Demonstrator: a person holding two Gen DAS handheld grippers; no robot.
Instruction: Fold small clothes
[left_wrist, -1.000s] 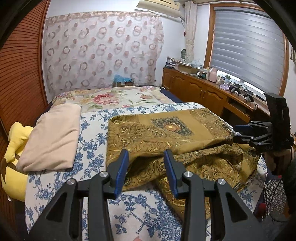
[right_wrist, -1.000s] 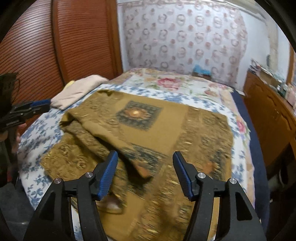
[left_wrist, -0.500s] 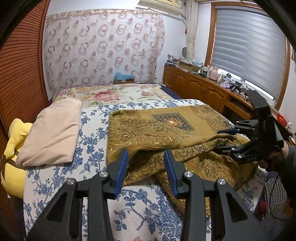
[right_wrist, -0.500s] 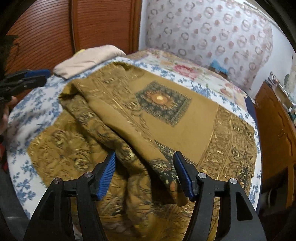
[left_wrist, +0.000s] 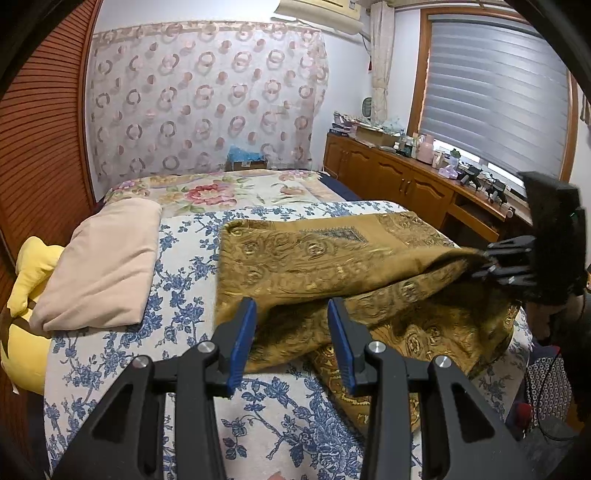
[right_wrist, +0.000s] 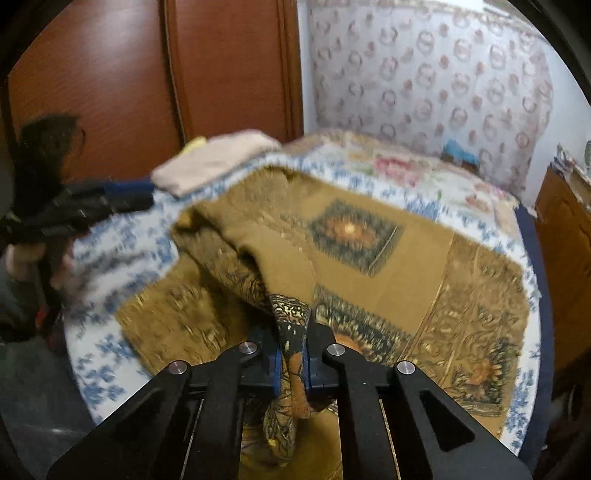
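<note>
Right tongs have just clamped onto the gold cloth's edge; left tongs hang half-open, empty. Lift slowly, keeping edges aligned.

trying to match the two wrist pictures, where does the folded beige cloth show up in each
Left wrist view: the folded beige cloth lies at the left, on the blue-flowered sheet, left of the gold patterned cloth.
Right wrist view: the folded beige cloth sits upper left of centre, blurred, at the bed's far edge before the wooden doors.
Shared landmark: the dark square medallion on the gold cloth.
</note>
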